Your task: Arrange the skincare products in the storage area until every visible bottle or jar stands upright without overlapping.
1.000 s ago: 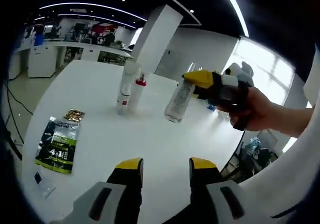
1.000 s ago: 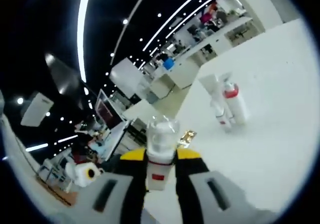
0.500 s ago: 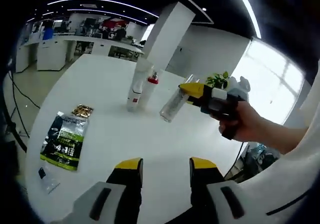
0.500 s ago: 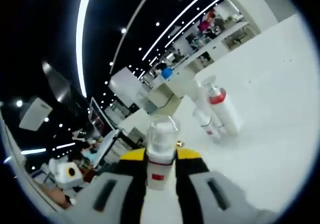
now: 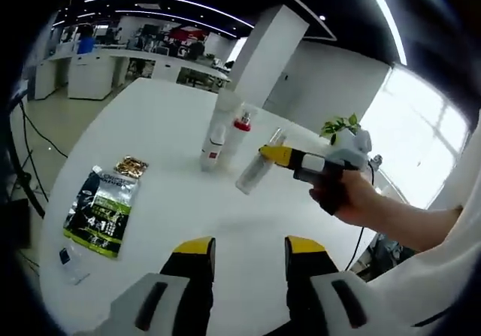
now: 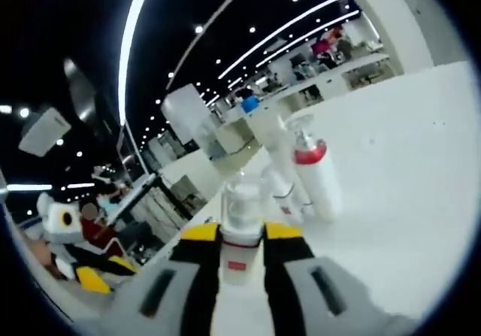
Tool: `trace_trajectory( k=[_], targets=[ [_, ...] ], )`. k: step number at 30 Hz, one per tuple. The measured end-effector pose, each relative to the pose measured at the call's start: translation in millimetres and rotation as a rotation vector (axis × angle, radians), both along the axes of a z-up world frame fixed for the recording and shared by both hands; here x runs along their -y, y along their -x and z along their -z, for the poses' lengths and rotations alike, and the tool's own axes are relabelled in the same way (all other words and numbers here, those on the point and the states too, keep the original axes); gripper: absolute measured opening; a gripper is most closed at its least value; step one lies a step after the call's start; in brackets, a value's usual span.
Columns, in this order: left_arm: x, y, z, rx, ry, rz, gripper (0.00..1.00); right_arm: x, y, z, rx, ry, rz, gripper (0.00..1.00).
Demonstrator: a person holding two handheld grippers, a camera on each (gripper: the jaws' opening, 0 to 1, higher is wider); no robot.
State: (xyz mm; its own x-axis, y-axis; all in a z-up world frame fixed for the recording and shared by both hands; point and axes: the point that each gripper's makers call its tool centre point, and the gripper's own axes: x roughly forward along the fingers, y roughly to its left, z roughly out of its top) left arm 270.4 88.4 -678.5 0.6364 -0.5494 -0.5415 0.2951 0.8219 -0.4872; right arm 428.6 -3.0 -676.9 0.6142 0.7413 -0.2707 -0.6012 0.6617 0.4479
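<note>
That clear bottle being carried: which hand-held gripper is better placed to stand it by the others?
The right hand-held gripper. It grips the clear bottle, tilted, close to the two standing bottles. The left hand-held gripper is open, empty and farther back.

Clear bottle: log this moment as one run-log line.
right gripper shut on clear bottle | tilted, above table | standing bottles beside | left gripper open

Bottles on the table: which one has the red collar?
The white pump bottle, rightmost of the standing pair in the right gripper view. Its neighbour is plain white, and the right gripper holds a clear bottle.
</note>
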Motion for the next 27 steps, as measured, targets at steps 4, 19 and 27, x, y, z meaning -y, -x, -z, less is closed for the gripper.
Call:
trace_trajectory(
  k=[4,19,27],
  targets=[
    [-2,1.8,3.3,-0.013,-0.002,-0.019,0.37,5,-7,7.5,0.069,0.097,0.009,0.19],
    [4,-14.7,-1.2,-0.006,-0.018,-0.037,0.37,17,-45,42.2,0.184,0.327,0.062,0.19],
    [-5,-14.4,2.0,-0.028,-0.036,-0.045,0.37,25,-53,58.8,0.184,0.370,0.105,0.19]
  ],
)
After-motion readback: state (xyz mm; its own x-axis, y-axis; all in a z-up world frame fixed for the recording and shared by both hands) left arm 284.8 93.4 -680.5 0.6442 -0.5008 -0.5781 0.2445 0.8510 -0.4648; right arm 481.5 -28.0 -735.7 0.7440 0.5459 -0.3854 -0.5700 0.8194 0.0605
